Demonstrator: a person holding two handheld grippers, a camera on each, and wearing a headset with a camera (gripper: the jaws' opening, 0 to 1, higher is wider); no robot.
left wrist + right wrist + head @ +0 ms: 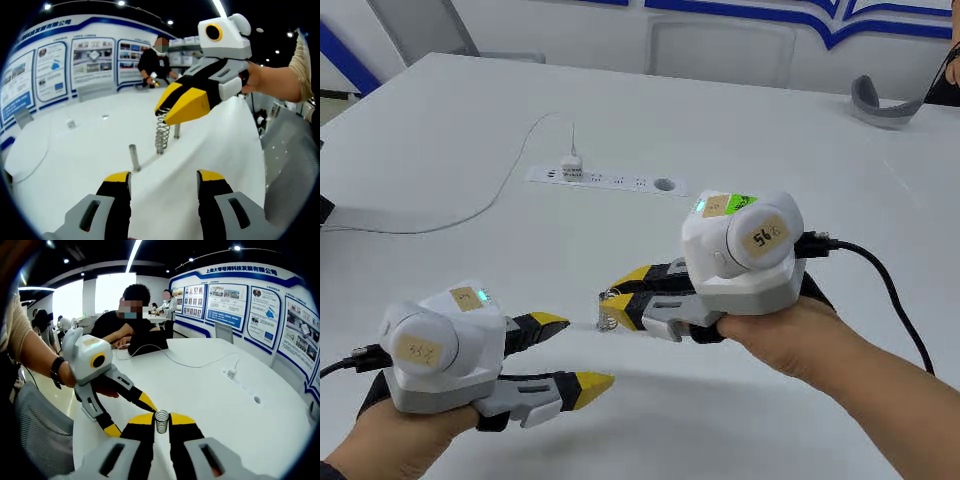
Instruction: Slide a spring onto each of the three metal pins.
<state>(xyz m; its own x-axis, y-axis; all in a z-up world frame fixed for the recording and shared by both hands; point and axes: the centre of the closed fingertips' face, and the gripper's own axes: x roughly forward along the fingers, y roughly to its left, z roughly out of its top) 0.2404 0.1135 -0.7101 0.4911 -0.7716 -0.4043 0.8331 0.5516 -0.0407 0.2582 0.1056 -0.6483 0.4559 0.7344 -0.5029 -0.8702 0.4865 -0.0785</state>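
White table (440, 150), blue wall panels (235, 300) behind | right gripper (623, 293): jaws closed on the top of the spring (161, 135), which stands upright on the table | left gripper (582, 350): close by, jaws apart, holding nothing | left gripper view: bare pin (133, 156) beside the spring, another pin (176, 131) just behind it

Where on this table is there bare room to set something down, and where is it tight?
Bare tabletop lies left of the white cable, and between the power strip and the right claw. Crowded: around the spring and pins, between the right claw and the open left claw.
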